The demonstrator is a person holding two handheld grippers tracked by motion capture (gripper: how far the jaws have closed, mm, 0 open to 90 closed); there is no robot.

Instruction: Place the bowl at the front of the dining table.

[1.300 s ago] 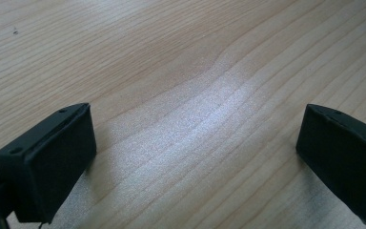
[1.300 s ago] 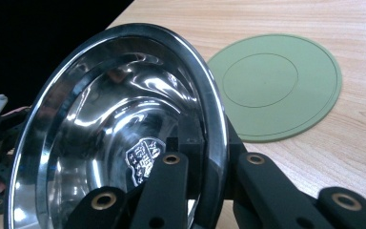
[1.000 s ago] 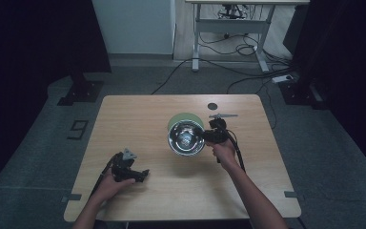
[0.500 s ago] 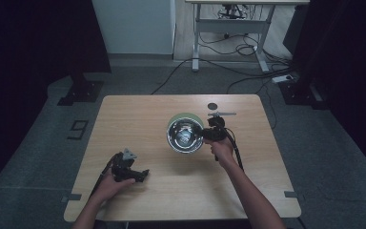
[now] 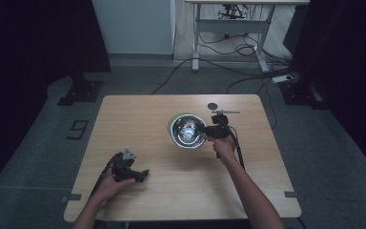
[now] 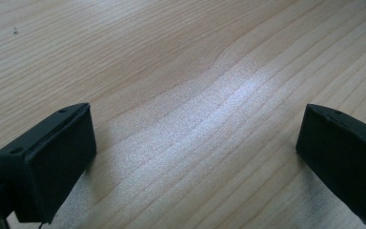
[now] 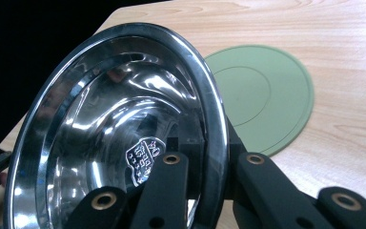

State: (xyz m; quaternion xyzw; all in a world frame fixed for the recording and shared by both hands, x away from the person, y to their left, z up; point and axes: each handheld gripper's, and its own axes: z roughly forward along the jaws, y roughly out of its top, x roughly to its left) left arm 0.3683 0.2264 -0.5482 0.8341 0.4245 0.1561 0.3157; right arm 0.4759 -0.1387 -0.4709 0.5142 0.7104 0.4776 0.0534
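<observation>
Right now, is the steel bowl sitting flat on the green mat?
No: the right gripper holds the steel bowl tilted by its rim, off the green mat.

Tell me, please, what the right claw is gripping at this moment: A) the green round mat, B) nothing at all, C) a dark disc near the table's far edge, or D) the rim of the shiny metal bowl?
D: in the right gripper view the right claw has one jaw inside and one outside the rim of the metal bowl, which is tilted above the green mat lying flat on the table.
</observation>
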